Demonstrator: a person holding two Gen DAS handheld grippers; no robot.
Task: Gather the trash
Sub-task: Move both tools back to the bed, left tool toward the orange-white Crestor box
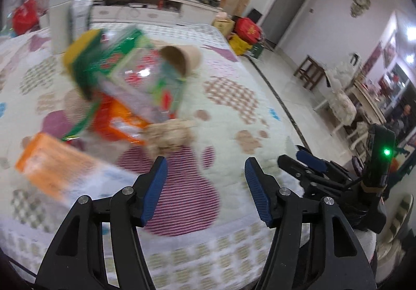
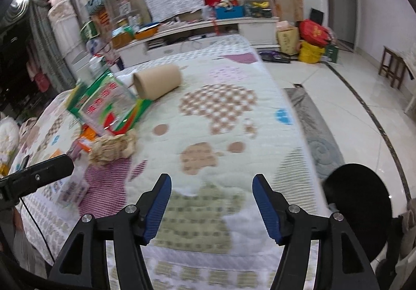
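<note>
The crumpled paper wad (image 2: 114, 147), nearest of the heap, is best approached low and squarely so that it is centred before any squeeze. The left gripper (image 1: 205, 188) and right gripper (image 2: 212, 205) are both held spread, nothing between them. The trash is piled on the patterned quilt (image 2: 208, 118): a green carton (image 2: 109, 105), orange packets (image 1: 49, 165), and a cardboard tube (image 2: 158, 80) lying on its side.

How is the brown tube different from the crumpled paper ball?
The tube is smooth and round with an open end; the paper ball is wrinkled and lumpy. The tube is plain brown; the paper ball is paler, tan with light patches. The tube lies farther up the quilt, beside the green box; the paper ball sits nearer the tools. Both rest on the quilt, and neither is held.
</note>
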